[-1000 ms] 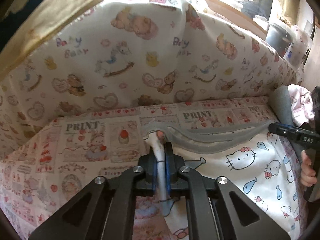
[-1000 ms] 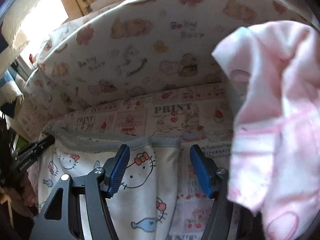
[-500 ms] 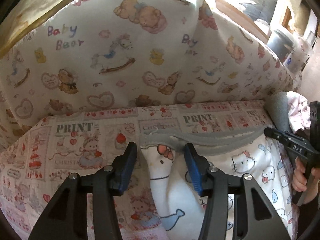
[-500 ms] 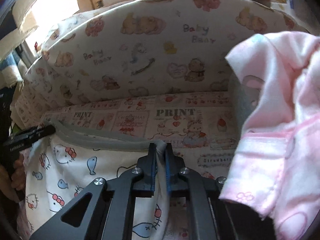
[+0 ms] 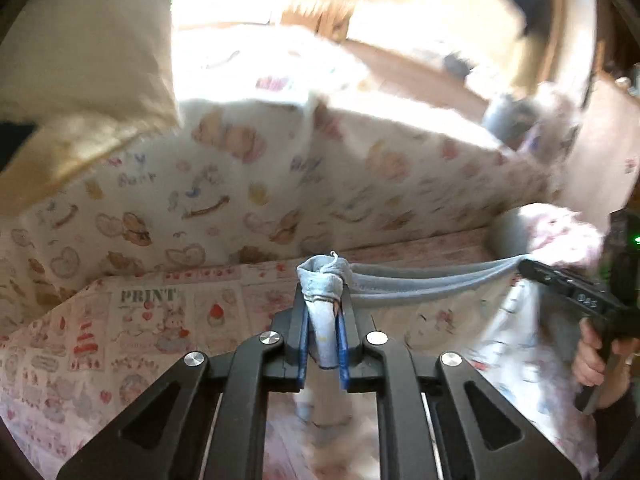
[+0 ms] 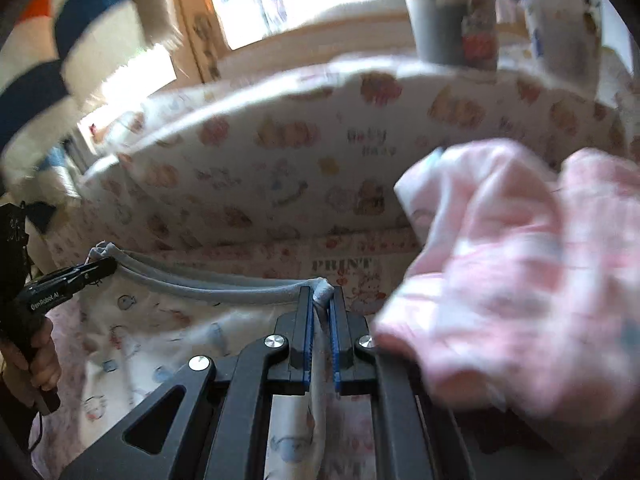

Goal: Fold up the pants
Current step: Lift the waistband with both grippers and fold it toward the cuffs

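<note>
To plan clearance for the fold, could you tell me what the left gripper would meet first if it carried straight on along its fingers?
Probably the printed sheet just beyond the left gripper, which is shut on the pants' waistband; the bear-print bumper stands behind. Depth is unclear.

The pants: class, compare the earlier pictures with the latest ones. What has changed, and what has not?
The left gripper let go, then its jaws closed again on the grey waistband; the right gripper closed on its other end. Both have lifted it, so it stretches taut between them, the pants hanging below. The pink garment and printed sheet stay put.
</note>
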`<state>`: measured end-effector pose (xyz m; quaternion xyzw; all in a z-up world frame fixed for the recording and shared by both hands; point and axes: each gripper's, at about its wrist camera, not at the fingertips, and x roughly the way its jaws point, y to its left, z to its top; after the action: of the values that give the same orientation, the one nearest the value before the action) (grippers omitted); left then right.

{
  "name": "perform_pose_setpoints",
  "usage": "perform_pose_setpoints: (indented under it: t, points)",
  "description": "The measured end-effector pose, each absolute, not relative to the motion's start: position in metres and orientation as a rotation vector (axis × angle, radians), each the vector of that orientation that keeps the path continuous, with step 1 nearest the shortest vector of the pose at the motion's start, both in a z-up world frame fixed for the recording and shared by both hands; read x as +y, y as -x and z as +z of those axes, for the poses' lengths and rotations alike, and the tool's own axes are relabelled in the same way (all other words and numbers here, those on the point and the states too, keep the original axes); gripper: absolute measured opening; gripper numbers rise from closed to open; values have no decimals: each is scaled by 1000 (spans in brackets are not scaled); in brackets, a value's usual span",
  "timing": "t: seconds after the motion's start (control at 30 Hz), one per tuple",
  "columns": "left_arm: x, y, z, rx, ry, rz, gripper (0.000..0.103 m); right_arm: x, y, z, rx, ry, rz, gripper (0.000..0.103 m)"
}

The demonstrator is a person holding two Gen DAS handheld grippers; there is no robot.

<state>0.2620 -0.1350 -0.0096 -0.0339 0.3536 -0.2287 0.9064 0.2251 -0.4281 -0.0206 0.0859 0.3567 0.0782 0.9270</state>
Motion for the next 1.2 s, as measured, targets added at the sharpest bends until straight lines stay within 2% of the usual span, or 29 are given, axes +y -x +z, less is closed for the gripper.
perform_pose_setpoints:
  t: [0.2, 0.43, 0.73, 1.07, 1.2]
  points:
    - [-112, -204, 10, 678, 42, -569, 11, -438, -157, 4, 660, -195, 223, 7]
    - [-103, -152, -13, 734, 19, -601, 11, -430, -87, -10, 682, -178, 252, 7]
    - [-95, -107, -33, 760, -9, -582, 11, -416, -50, -37, 726, -153, 258, 7]
    - [-86, -81, -30, 757, 18, -604, 9, -424, -12, -32, 683, -196, 240, 5]
    - [-91, -67, -35, 744, -87, -591, 13, -420, 0, -35, 711, -152, 275, 5]
